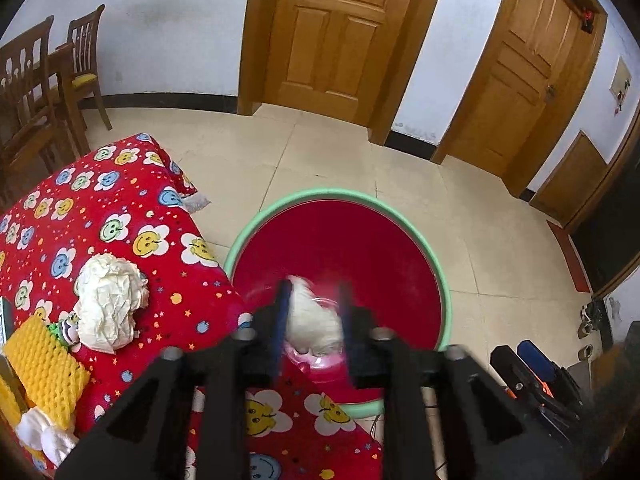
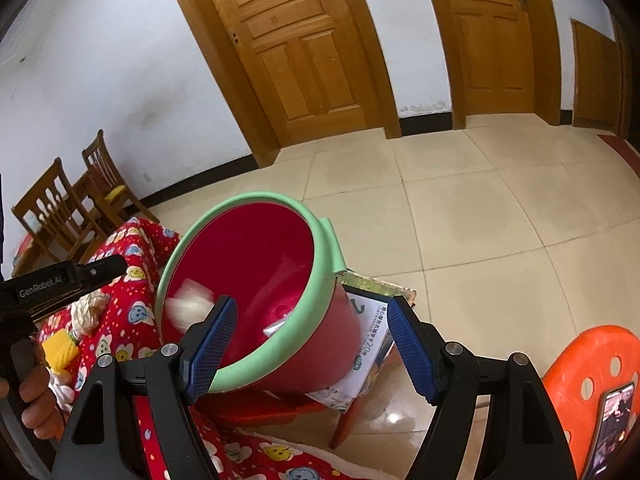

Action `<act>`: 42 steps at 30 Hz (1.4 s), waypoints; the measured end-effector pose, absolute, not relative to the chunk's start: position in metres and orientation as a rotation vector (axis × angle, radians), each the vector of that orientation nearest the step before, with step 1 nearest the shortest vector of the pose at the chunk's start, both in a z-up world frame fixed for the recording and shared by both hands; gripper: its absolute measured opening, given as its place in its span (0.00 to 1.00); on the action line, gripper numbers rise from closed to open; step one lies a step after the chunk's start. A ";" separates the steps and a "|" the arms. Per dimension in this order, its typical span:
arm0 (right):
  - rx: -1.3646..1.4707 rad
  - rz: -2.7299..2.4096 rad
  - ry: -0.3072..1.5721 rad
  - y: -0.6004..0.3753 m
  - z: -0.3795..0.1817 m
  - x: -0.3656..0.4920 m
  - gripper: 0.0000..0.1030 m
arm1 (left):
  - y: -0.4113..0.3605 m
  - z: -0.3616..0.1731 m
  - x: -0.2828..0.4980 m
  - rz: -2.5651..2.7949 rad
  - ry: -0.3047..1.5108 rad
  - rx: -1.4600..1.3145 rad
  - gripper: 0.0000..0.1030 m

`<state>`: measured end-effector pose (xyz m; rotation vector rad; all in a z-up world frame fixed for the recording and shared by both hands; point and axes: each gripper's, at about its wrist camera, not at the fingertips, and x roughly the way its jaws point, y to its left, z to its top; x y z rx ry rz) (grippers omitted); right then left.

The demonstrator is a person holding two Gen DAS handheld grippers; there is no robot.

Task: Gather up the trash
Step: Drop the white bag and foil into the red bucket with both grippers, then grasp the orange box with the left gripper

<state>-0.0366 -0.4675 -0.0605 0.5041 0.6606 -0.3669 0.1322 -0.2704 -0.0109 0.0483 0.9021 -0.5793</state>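
Floor tiles ran off to two wooden doors (image 1: 332, 36), and nearer us sat the table under its red flowered cloth (image 1: 132, 216). We had the red bucket (image 2: 256, 280) with the green rim parked just beside the table edge, raised on a box so trash could drop straight in, we judged.

Our left gripper (image 1: 314, 316) hung over the bucket mouth, its jaws parted a little. A white paper wad (image 1: 310, 316) showed blurred between them, loose as far as we could tell, over or inside the bucket, with a pinkish clear wrapper under it. Our right gripper (image 2: 312, 344) stood wide open and empty, framing the bucket's near rim, likely waiting its turn.

On the cloth we counted one big crumpled paper ball (image 1: 110, 304), one yellow foam net (image 1: 44, 364), one small white tissue clump (image 1: 44, 436) and one small green-and-white scrap between ball and net.
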 end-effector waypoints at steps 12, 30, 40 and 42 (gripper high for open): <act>0.515 -0.348 0.634 -0.462 -0.049 -0.047 0.76 | -0.256 0.002 0.118 -0.510 0.882 0.066 0.65; 0.485 -0.228 0.624 -0.412 -0.019 -0.055 0.76 | -0.169 0.028 0.073 -0.375 0.862 0.044 0.72; 0.438 -0.148 0.644 -0.371 -0.011 -0.054 0.76 | -0.097 0.029 0.047 -0.273 0.862 -0.006 0.73; 0.426 -0.136 0.651 -0.362 -0.010 -0.054 0.76 | -0.086 0.026 0.043 -0.255 0.868 -0.014 0.73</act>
